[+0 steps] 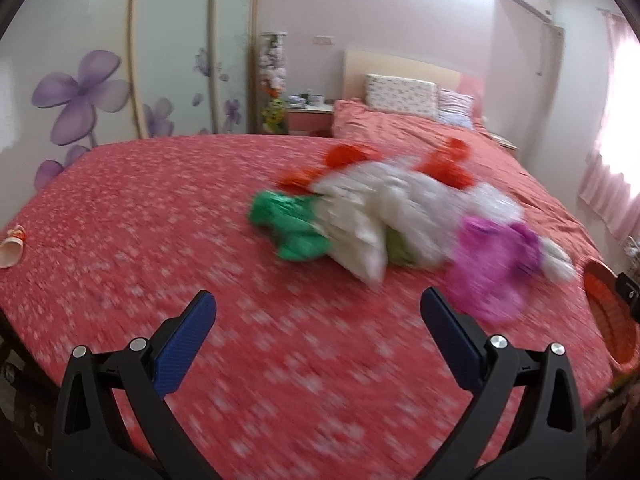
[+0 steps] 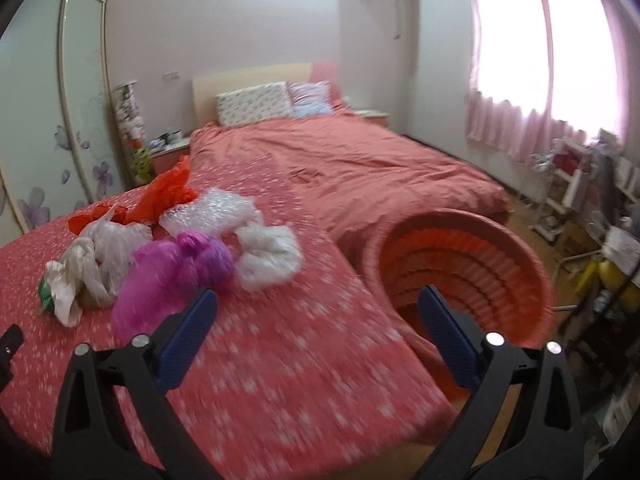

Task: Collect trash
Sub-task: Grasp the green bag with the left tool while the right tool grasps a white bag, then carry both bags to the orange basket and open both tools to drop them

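In the left wrist view, the left gripper (image 1: 318,312) hovers over the red flower-print bedspread (image 1: 160,240) with its blue-padded jaws spread wide and holding nothing. A heap of crumpled plastic bags (image 1: 384,216), green, white, orange and magenta, lies toward the bed's right edge; a paper cup (image 1: 10,250) lies at the left edge. In the right wrist view, the right gripper (image 2: 318,310) is likewise wide and empty, the magenta plastic bag (image 2: 172,276) just beyond its left finger, and an orange ribbed basket (image 2: 520,264) stands beside the bed's right edge.
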{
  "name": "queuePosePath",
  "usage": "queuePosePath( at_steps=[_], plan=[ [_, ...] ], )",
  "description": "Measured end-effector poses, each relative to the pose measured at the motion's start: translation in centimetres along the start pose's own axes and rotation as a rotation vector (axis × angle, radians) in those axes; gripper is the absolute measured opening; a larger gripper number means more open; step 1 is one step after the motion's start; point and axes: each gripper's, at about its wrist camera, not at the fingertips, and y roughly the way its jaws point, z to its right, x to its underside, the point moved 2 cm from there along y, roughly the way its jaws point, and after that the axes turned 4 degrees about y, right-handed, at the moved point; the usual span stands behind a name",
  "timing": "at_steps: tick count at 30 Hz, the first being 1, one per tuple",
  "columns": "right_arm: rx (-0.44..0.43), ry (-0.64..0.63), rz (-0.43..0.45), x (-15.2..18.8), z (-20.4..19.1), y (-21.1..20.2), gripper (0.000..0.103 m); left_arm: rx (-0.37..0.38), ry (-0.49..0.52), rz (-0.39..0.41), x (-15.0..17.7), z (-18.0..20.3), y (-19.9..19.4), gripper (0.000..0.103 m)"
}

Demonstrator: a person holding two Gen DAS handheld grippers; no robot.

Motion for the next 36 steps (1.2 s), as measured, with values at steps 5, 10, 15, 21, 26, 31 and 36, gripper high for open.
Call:
queuePosePath(
  at_steps=[5,10,15,21,26,31,36],
  plan=[
    [-0.059,0.011,-0.088,-2.0,-1.5,5.6,0.076,-0.038,-0.015,-0.027,-2.0,-2.7,3.6,0.101],
    [-0.072,-0.001,-0.148,-2.9,-2.9,9.6,0.064,0.022,-0.056,-0.084,-3.4,-4.2,7.3,0.098],
    [-0.046,0.018,-0.223,-2.9,-3.4,13.6,0.055,0.067,-0.059,-0.139,-3.8,-4.4,9.8,0.083],
    [-0.058,0.008,-0.292,-1.5,-3.6,15.7,0.047,0.108,-0.077,-0.201,-3.5,-4.5,12.3,0.069],
    [-0.060,-0.026,-0.287,-1.5,-4.2,15.9,0.035,0.116,-0.088,-0.221,-3.4,-4.6,13.0,0.045],
    [-0.066,-0.017,-0.258,-1.7,-3.7,15.0,0.032,0.133,-0.113,-0.212,-3.3,-5.9,12.4,0.033],
    [-0.072,-0.014,-0.208,-2.2,-2.9,13.2,0.031,0.124,-0.115,-0.173,-3.7,-7.0,11.0,0.030]
  ],
)
